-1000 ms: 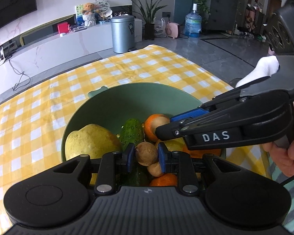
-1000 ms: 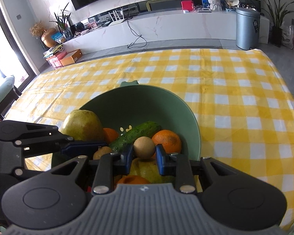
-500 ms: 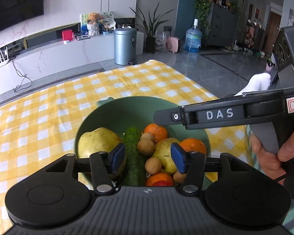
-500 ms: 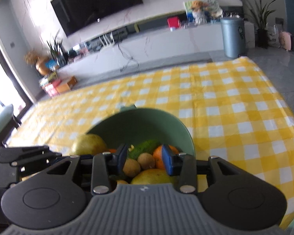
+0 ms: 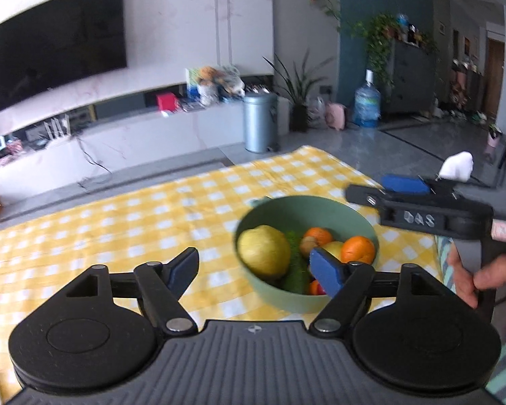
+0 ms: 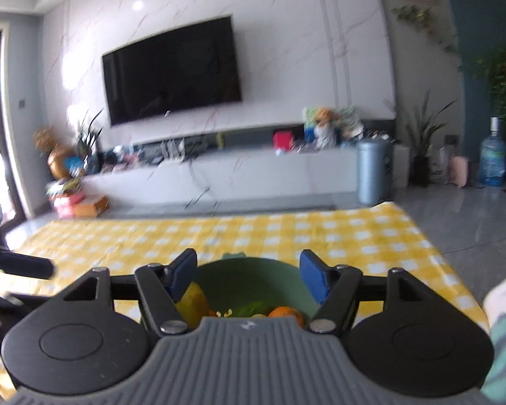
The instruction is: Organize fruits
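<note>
A green bowl (image 5: 361,217) sits on the yellow checked cloth (image 5: 151,209), and all the fruit that shows is inside it. In the left wrist view the bowl is at about 4 o'clock from the middle of the picture. A big yellow pear (image 5: 263,251) lies at 9 o'clock in the bowl. A bumpy green cucumber (image 5: 295,271) lies next to it in the middle. One orange (image 5: 358,249) sits at 3 o'clock, and a second orange (image 5: 317,236) is at 12 o'clock. A small brown round fruit (image 5: 308,245) rests between them. The left gripper (image 5: 258,271) has nothing in it, and its jaws are opening wide, with one blue pad over the cloth and the other over the near side of the bowl. The right gripper (image 6: 248,275) also holds nothing, and its jaws are opening too. In its own view the bowl (image 6: 253,271) peeks out low at 6 o'clock, just past the blue pads. No fruit shows on the cloth around the bowl. So the job looks almost done or done: the fruit is all gathered in one bowl. The near edge of the table is hidden by the grippers, so I cannot tell if any fruit is left there.
</note>
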Demonstrator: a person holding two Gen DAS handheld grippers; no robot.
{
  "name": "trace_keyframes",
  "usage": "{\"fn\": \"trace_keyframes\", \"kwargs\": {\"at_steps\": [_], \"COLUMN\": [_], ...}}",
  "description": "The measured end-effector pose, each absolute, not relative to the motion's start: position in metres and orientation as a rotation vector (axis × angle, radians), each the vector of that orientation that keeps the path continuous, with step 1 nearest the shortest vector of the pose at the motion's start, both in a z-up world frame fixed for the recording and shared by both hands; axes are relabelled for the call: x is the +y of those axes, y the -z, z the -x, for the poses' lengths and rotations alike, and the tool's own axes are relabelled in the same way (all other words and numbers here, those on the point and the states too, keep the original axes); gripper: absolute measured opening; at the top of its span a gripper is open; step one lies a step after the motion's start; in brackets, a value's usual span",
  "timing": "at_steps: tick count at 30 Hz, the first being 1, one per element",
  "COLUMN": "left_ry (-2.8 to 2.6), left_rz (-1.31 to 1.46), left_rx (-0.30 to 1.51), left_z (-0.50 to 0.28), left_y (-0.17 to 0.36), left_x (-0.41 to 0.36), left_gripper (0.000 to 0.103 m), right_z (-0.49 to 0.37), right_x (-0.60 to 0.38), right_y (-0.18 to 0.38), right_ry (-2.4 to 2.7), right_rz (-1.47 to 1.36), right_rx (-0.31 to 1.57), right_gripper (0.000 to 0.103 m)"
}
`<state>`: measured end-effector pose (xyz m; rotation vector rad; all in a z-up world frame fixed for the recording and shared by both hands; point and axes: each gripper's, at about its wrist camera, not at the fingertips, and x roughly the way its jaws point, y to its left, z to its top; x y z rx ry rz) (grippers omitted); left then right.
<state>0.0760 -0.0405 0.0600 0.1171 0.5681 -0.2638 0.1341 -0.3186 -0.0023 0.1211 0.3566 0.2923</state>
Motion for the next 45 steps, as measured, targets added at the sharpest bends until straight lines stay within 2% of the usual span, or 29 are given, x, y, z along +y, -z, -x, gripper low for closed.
{"fn": "trace_keyframes", "kwargs": {"at_steps": [1, 3, 7, 11, 17, 26, 36, 45], "left_ry": [0.252, 0.221, 0.151, 0.109, 0.099, 0.126, 0.057, 0.040], "left_rz": [-0.109, -0.084, -0.020, -0.002, -0.009, -0.073, -0.052, -0.063], "left_rx": [0.561, 0.546, 0.497, 0.475, 0.468, 0.509, 0.665, 0.718], "left_z": [-0.071, -0.063, -0.047, -0.034, -0.019, -0.013, -0.030, -0.033], "left_y": [-0.063, -0.067, -0.070, -0.068, -0.054, -0.028, 0.011, 0.019], "left_x": [-0.036, -0.026, -0.007, 0.008, 0.013, -0.006, 0.001, 0.003], "left_gripper": [0.089, 0.089, 0.089, 0.089, 0.089, 0.093, 0.093, 0.093], "right_z": [-0.126, -0.109, -0.072, -0.038, 0.003, 0.022, -0.011, -0.026], "right_x": [-0.318, -0.315, -0.299, -0.285, -0.267, -0.242, -0.251, -0.250], "right_y": [0.004, 0.006, 0.007, 0.006, 0.001, 0.018, 0.042, 0.048], "right_ry": [-0.275, -0.246, -0.209, -0.169, -0.148, -0.184, -0.133, -0.137], "right_rz": [-0.134, -0.144, -0.119, -0.131, -0.072, 0.062, 0.012, -0.020], "right_rx": [0.348, 0.329, 0.288, 0.257, 0.177, 0.241, 0.398, 0.436], "right_gripper": [0.068, 0.079, 0.090, 0.090, 0.099, 0.099, 0.099, 0.099]}}
